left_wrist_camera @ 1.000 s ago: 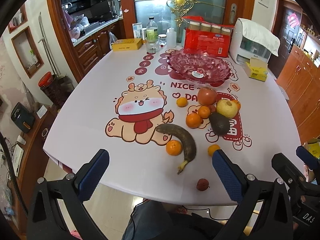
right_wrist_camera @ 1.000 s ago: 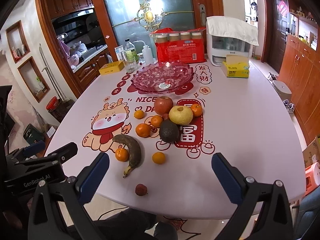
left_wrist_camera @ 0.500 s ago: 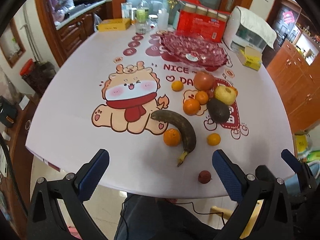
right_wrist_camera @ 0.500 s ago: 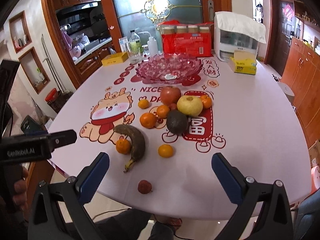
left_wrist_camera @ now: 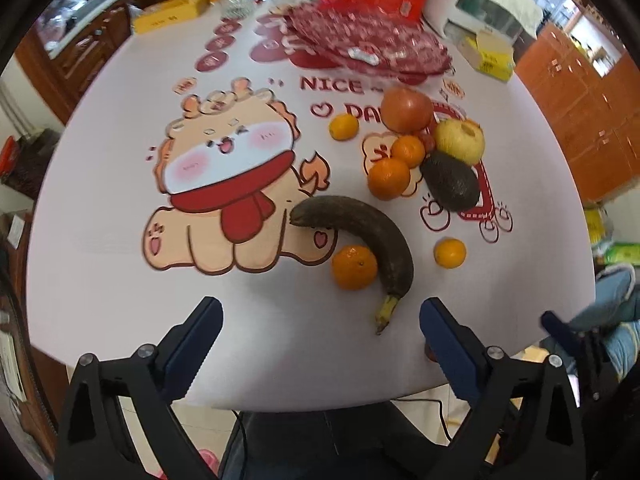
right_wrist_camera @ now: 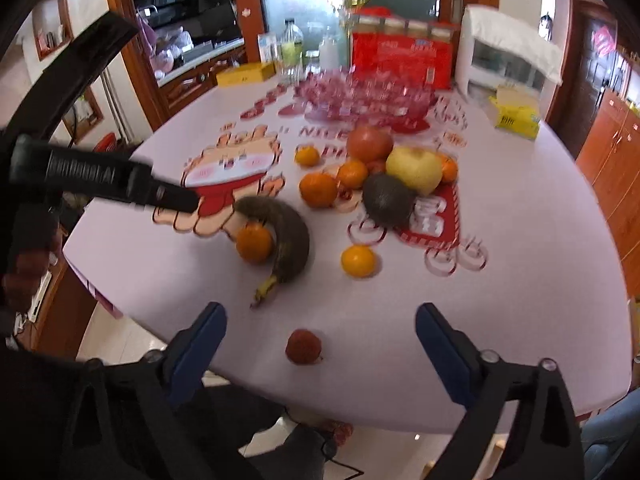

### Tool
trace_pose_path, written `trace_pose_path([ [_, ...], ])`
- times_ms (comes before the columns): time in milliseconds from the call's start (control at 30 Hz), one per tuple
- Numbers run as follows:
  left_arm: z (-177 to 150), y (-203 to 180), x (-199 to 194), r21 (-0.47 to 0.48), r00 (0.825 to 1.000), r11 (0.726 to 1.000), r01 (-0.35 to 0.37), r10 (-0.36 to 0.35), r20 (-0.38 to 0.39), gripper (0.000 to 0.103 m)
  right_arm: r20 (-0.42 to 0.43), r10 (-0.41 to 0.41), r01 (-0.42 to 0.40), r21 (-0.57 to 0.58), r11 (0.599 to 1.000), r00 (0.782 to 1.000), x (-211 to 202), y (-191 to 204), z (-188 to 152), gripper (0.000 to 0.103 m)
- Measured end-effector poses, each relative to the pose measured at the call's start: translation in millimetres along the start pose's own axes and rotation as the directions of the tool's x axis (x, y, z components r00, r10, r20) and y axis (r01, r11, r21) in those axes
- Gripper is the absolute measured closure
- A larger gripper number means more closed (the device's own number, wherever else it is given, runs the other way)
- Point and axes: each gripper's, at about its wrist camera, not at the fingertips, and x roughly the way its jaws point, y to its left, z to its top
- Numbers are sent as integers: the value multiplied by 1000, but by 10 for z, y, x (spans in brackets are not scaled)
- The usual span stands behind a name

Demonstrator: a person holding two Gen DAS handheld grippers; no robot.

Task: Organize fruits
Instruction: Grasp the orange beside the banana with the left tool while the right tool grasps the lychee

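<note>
Loose fruit lies on the white printed table (left_wrist_camera: 120, 280): a blackened banana (left_wrist_camera: 372, 236) with an orange (left_wrist_camera: 354, 266) against it, a lone orange (left_wrist_camera: 450, 252), and a cluster of avocado (left_wrist_camera: 450, 182), yellow apple (left_wrist_camera: 460, 142), red apple (left_wrist_camera: 406, 110) and more oranges. A pink glass bowl (right_wrist_camera: 360, 96) stands behind them. My left gripper (left_wrist_camera: 320, 312) hangs over the table's near edge, its jaws closing, with only the banana's stem tip near the gap. My right gripper (right_wrist_camera: 320, 314) is also closing; a small red lychee (right_wrist_camera: 303, 346) lies between its fingers, untouched.
Behind the bowl stand a red box (right_wrist_camera: 400, 60), bottles (right_wrist_camera: 292, 52), a yellow box (right_wrist_camera: 244, 74) and a white appliance (right_wrist_camera: 508, 60); a yellow tissue pack (right_wrist_camera: 516, 114) lies right. The left tool's black housing (right_wrist_camera: 100, 176) juts in over the table's left side. A person's legs show below the edge.
Both grippers have sunk toward the table's near edge and tipped further down, so the fruit looms larger. Their jaws stand slightly narrower than before. No fruit has moved.
</note>
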Motion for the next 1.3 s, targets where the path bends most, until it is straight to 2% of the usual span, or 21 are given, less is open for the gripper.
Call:
trace_pose_path([
  [67, 62, -1, 136, 17, 999, 1000, 20, -20, -36, 10, -38, 7, -6, 25, 1000, 999, 116, 0, -50, 21],
  [200, 135, -21, 387, 55, 995, 997, 50, -45, -94, 14, -89, -11, 14, 29, 999, 996, 267, 66, -170, 27],
  [367, 217, -54, 696, 88, 986, 993, 80, -66, -154, 35, -151, -1, 15, 90, 996, 989, 427, 69, -280, 36],
  [467, 248, -46, 853, 83, 974, 990, 114, -95, -205, 39, -197, -12, 33, 105, 994, 980, 536, 94, -305, 44],
  [533, 273, -50, 931, 87, 967, 987, 132, -110, -230, 39, -214, -17, 41, 108, 993, 977, 568, 123, -315, 46],
  [700, 322, -126, 1039, 129, 959, 979, 160, -124, -253, 41, -250, -39, 72, 125, 990, 967, 652, 179, -327, 48],
  [867, 365, -181, 1157, 150, 953, 972, 183, -138, -270, 51, -291, -54, 102, 153, 983, 955, 755, 183, -326, 53],
  [1000, 430, -195, 1260, 157, 947, 965, 211, -162, -279, 51, -302, -64, 120, 171, 978, 951, 800, 186, -317, 56],
  [1133, 470, -199, 1302, 159, 930, 951, 266, -210, -301, 59, -302, -86, 146, 182, 972, 949, 824, 194, -289, 58],
  [1200, 498, -232, 1329, 166, 923, 943, 288, -227, -310, 64, -301, -93, 155, 189, 970, 949, 836, 185, -272, 63],
  [1267, 510, -257, 1360, 176, 922, 940, 293, -230, -311, 64, -301, -106, 171, 199, 965, 948, 848, 178, -238, 73],
  [1300, 525, -271, 1371, 176, 920, 938, 300, -237, -311, 64, -301, -110, 177, 205, 963, 947, 853, 168, -220, 74],
])
